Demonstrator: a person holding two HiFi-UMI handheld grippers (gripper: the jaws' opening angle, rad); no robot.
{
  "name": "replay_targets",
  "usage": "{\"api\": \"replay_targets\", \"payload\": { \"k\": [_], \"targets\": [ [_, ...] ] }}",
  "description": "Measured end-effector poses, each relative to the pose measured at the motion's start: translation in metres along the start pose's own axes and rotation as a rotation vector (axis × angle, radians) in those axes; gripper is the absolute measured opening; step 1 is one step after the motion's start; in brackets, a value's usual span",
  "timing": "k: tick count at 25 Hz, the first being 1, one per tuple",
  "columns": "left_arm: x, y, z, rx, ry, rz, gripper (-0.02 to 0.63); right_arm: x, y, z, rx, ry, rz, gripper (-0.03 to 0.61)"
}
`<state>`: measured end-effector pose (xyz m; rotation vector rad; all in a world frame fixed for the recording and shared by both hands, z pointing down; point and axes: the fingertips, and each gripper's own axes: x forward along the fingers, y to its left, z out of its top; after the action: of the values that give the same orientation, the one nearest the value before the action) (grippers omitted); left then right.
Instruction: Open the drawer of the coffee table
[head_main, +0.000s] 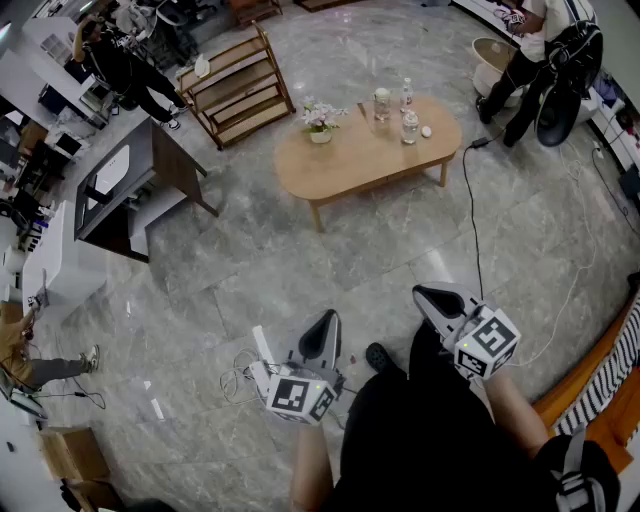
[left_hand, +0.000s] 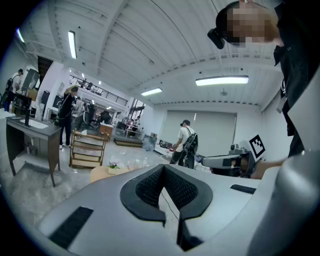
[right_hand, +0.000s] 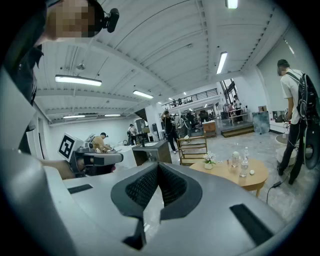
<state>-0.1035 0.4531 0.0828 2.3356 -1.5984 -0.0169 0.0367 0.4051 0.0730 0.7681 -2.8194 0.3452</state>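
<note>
Two claws (head_main: 327, 318) (head_main: 422, 293) closed, coffee table (head_main: 350, 162) well ahead

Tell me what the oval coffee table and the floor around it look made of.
Coffee table: likely wood or wood veneer, going by the matte light-tan top and matching legs. Floor: probably polished stone or marble-look tile, with grey mottled veining, straight seams and a slight sheen.

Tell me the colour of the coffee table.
The coffee table is light tan wood, clearest in the head view.
</note>
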Motion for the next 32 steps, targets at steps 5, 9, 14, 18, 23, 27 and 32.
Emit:
{"api": "replay_targets", "payload": {
  "k": [5, 9, 14, 18, 23, 27, 32],
  "targets": [
    [-0.002, -0.002, -0.007, -0.015, 0.02, -0.018, 0.011, 0.006, 0.006, 0.003, -0.01, -0.001, 0.0, 0.012],
    [-0.004, -0.007, -0.013, -0.016, 0.035, -0.031, 0.011, 0.008, 0.013, 0.0, -0.017, 0.012, 0.012, 0.012],
    [-0.005, -0.008, -0.019, -0.024, 0.044, -0.038, 0.011, 0.012, 0.019, -0.007, -0.028, 0.041, 0.023, 0.012],
    [-0.003, -0.012, -0.02, -0.03, 0.055, -0.05, 0.011, 0.012, 0.02, -0.006, -0.015, 0.048, 0.042, 0.012],
    [0.004, -0.016, -0.022, -0.027, 0.071, -0.064, 0.011, 0.011, 0.017, 0.002, 0.026, 0.0, 0.061, 0.012],
    [0.016, -0.02, -0.025, -0.033, 0.082, -0.086, 0.011, 0.009, 0.003, -0.002, 0.038, 0.002, 0.024, 0.012],
    [0.041, -0.026, -0.037, -0.066, 0.125, -0.115, 0.011, -0.002, -0.02, -0.011, 0.119, 0.0, -0.019, 0.012]
  ]
}}
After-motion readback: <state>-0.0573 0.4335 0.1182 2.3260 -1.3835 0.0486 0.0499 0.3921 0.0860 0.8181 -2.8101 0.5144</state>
